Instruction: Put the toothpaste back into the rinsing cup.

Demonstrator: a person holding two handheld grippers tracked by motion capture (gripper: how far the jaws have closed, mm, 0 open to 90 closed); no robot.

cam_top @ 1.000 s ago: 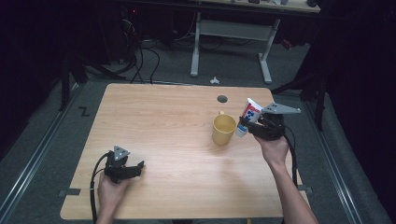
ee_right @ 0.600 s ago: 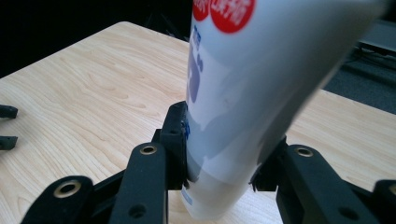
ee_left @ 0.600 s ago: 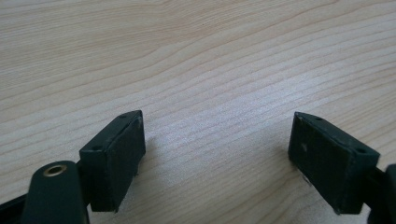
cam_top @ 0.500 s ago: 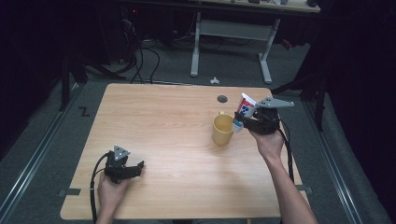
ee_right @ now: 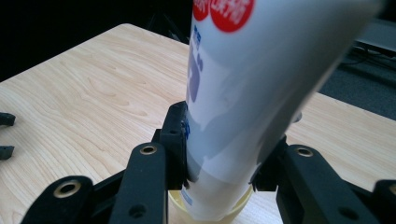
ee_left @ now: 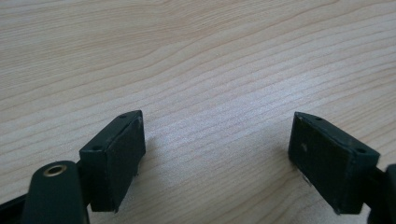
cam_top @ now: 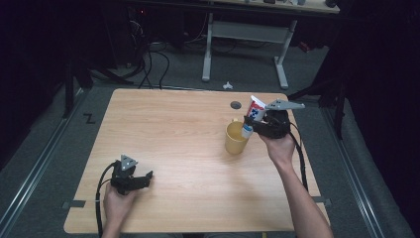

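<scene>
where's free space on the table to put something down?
Most of the wooden table is bare: the whole stretch left of the yellow cup, from the far edge down to the left gripper, and the near strip between the two forearms. Crowded spot: far right, where the right gripper holds a tube over the cup, beside the grommet hole.

Perhaps a "Z" mark, floor.

The wooden table is evenly lit from above while the surroundings sink into darkness. A soft sheen whitens the grain between the jaws. The tube is blurred close up.
</scene>
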